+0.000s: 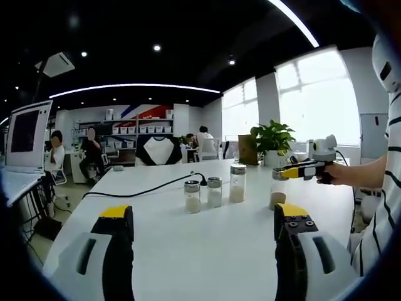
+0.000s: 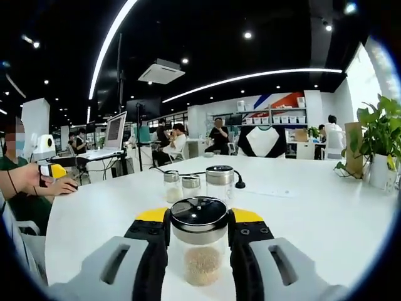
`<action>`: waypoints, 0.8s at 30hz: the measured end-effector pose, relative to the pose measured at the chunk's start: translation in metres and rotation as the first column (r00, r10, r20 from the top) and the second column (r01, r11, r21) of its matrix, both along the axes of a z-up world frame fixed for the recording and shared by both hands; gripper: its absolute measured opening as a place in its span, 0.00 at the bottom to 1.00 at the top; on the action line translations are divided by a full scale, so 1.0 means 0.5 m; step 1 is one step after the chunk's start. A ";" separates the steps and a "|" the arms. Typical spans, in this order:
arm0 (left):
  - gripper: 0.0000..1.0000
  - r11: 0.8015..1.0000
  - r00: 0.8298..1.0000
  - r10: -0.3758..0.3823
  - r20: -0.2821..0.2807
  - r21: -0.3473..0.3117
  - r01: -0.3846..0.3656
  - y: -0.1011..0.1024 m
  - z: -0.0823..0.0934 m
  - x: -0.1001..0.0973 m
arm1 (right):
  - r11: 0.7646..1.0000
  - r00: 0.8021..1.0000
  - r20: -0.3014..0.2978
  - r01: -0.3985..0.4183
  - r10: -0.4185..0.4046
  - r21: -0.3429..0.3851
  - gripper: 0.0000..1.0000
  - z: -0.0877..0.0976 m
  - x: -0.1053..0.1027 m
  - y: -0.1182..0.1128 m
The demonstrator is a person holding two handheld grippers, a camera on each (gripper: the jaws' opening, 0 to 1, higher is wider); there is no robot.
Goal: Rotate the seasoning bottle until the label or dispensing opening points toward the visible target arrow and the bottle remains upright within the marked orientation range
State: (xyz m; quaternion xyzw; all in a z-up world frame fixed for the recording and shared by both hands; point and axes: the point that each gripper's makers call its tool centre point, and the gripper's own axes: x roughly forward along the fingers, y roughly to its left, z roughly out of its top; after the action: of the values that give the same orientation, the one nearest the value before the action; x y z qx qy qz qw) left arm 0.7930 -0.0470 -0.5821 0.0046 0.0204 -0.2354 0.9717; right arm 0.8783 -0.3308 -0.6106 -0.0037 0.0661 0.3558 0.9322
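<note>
A glass seasoning bottle (image 2: pixel 199 251) with a black lid and tan grains stands upright on the white table (image 2: pixel 313 207), and my right gripper (image 2: pixel 199 224) is shut on its sides just below the lid. From the left gripper view, the same bottle (image 1: pixel 276 197) sits at the right with the right gripper (image 1: pixel 283 170) reaching in on it, held by a hand (image 1: pixel 341 173). My left gripper (image 1: pixel 203 219) hovers open above the table with nothing between its jaws. It appears again as the left gripper (image 2: pixel 54 170) at the far left, held by a hand.
Three more glass bottles (image 1: pixel 215 191) stand in a row at mid-table, also seen as bottles (image 2: pixel 191 185) behind the held one. A black cable (image 1: pixel 144 190) crosses the table. A potted plant (image 1: pixel 272 139) stands at the far right edge. People sit at desks beyond.
</note>
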 end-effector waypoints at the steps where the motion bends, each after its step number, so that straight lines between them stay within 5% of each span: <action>1: 0.98 1.000 1.000 -0.001 0.000 0.000 0.001 0.000 0.000 0.000 | 1.000 1.000 0.000 -0.008 0.008 -0.001 0.35 0.000 0.000 -0.003; 24: 0.98 1.000 1.000 -0.002 -0.015 0.001 0.002 0.001 -0.018 -0.006 | 0.981 0.981 -0.012 -0.193 0.193 0.025 0.35 -0.001 -0.008 0.005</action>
State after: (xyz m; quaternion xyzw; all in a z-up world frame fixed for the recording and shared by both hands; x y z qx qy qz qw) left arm 0.7903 -0.0467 -0.5910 0.0035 0.0281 -0.2362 0.9713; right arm 0.8745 -0.3286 -0.6114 0.0035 0.0677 0.4453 0.8928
